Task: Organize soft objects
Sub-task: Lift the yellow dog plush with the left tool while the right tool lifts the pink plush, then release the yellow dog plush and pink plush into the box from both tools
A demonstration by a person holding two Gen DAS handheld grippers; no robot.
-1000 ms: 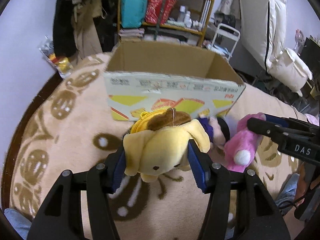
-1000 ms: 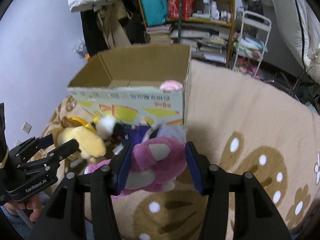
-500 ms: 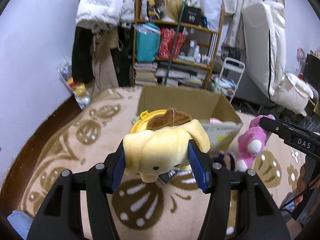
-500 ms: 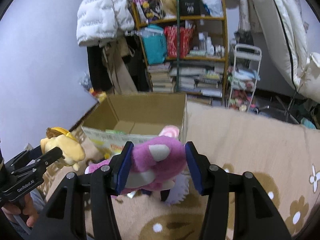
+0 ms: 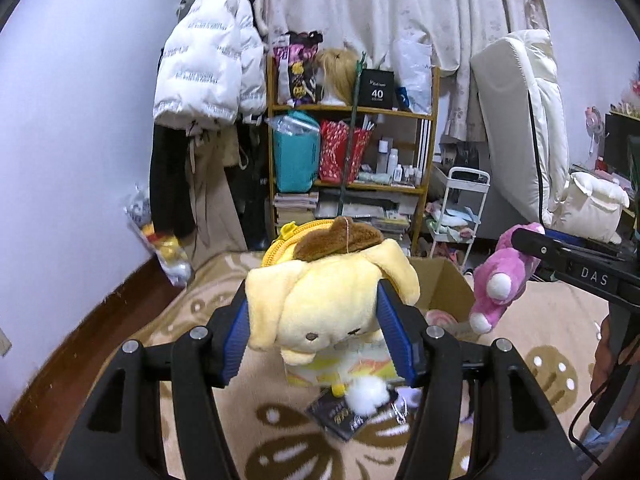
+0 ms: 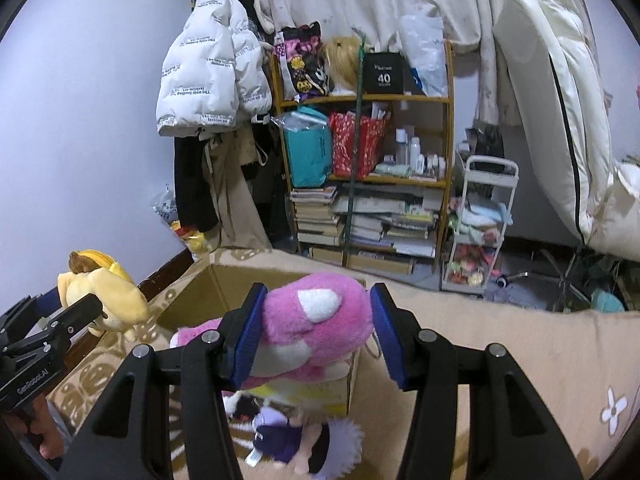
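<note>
The left gripper (image 5: 320,328) clamps a yellow dog plush (image 5: 320,304) (brown beret on top); the right gripper (image 6: 316,332) squeezes a pink plush (image 6: 316,320). Both toys hang above the open cardboard box (image 6: 200,296), the pink one at the yellow one's three o'clock.

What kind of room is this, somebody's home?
Most likely a lived-in bedroom or living room: a white puffer jacket hangs on the wall, a wooden shelf holds books and bottles, and curtains hang behind it.
</note>
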